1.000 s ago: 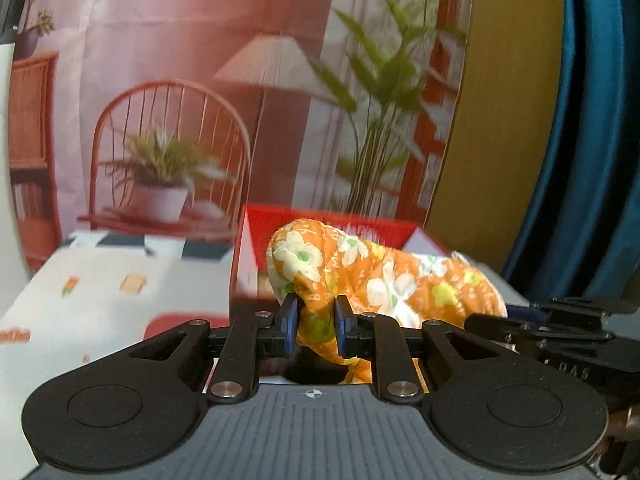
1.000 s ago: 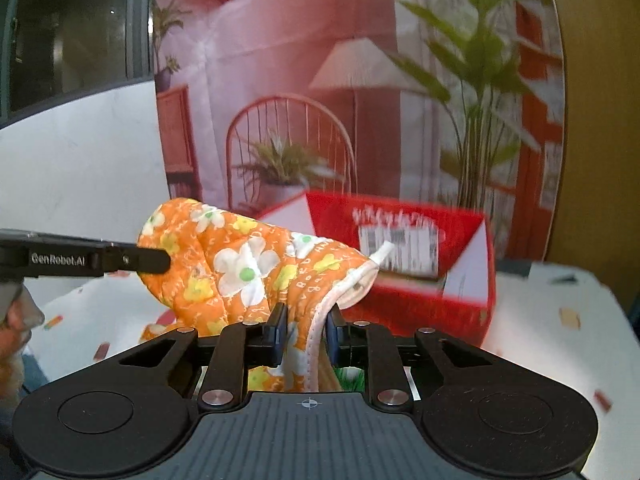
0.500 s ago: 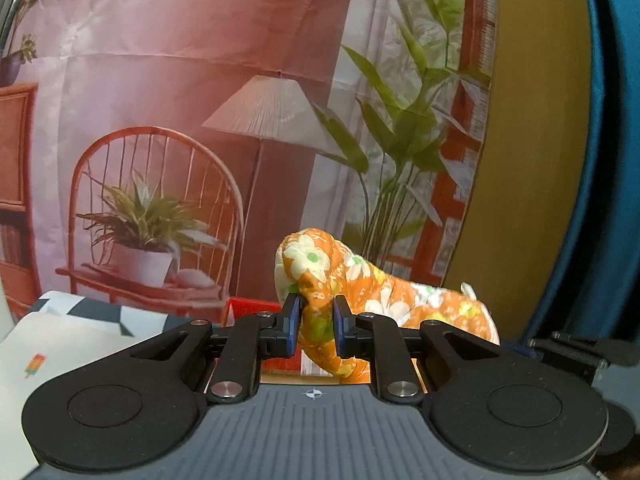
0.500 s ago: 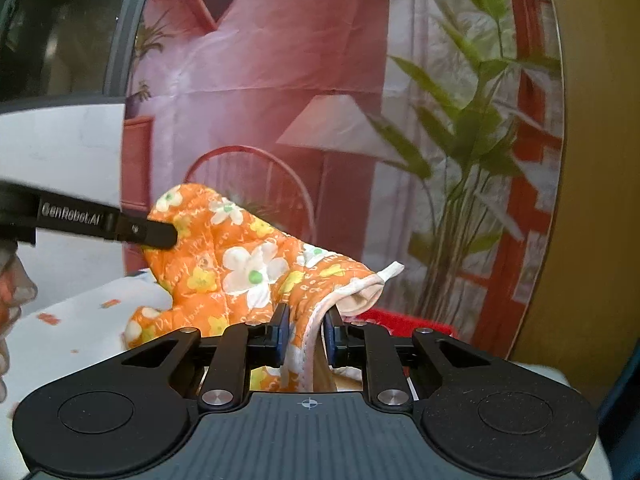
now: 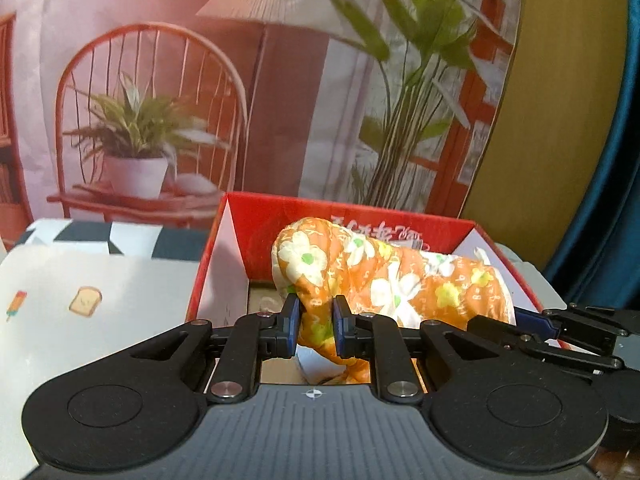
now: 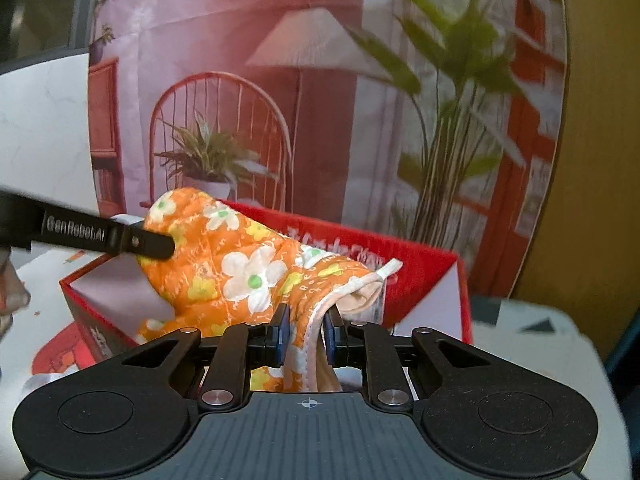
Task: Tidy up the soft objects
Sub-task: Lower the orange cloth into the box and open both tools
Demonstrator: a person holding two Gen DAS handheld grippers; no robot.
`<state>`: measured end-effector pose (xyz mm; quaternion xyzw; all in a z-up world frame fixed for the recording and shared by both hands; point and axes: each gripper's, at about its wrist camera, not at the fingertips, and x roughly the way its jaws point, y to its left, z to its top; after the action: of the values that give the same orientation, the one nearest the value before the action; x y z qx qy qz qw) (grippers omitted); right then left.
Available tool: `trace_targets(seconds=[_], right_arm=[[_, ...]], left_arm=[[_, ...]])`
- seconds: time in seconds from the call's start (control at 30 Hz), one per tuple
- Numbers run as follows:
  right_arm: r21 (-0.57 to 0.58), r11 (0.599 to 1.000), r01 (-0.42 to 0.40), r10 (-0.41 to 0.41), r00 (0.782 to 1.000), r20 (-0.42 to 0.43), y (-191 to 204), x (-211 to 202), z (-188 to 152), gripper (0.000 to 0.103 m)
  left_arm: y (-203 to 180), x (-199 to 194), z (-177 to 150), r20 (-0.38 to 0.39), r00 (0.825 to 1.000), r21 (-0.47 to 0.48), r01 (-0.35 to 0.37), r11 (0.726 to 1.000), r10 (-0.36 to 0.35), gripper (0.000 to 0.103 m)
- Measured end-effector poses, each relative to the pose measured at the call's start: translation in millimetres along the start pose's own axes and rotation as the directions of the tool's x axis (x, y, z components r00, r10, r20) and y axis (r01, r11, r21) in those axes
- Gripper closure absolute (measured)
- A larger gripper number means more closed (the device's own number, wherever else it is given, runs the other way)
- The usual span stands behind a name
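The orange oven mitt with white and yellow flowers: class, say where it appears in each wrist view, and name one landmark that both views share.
Left wrist view: the orange quilted flowered oven mitt sits centre, slightly right, its rounded end pinched by the left gripper.
Right wrist view: it runs from centre-left to centre, its white-trimmed cuff pinched by the right gripper.
Shared landmark: the open red cardboard box behind and below the mitt.

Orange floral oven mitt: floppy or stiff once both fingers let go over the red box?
Likely floppy: the oven mitt sags between the left gripper and right gripper. Probably light, as small pinches hold it. Its quilted padding should land softly in the red box.
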<state>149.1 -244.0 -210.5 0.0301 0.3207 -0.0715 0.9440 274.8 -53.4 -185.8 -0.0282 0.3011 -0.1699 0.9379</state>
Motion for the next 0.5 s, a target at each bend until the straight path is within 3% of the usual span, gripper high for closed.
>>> trace_targets(seconds=[0.13,0.2,0.23,0.27,0.33,0.5], right_arm=[[0.035,0.999,-0.002,0.003,1.000,-0.026,-1.2,-1.0,-3.4,0.085],[0.049,0.999,0.009,-0.007,0.999,-0.036,-1.2,-1.9,-6.2,0.082],[0.059,0.998,0.015,-0.013,0.999,-0.038,-1.8,-3.5,-7.1,0.080],[0.074,0.997,0.022,-0.020,0.999,-0.037,-2.6,-5.4,-8.7,0.077],[0.092,0.995,0.040,-0.038,0.999,-0.028,-4.9,-9.5,-10.0,0.070],[0.112,0.992,0.067,-0.069,0.998,0.013,-2.3,-32.3,-19.4,0.068]], left_arm=[[1.3,0.1,1.2,-0.020,1.000,0.015,0.011,1.000,-0.011,0.083],[1.9,-1.7,0.8,-0.028,1.000,0.028,0.010,1.000,-0.009,0.070],[1.8,-2.2,1.1,-0.031,0.999,0.028,0.010,1.000,-0.009,0.055],[2.2,-4.3,0.6,-0.027,1.000,0.026,0.015,1.000,-0.014,0.046],[2.8,-10.9,-2.3,-0.020,0.999,0.028,0.031,0.999,-0.030,0.045],[2.5,-30.9,-13.6,-0.019,0.999,0.054,0.028,0.998,-0.027,0.045]])
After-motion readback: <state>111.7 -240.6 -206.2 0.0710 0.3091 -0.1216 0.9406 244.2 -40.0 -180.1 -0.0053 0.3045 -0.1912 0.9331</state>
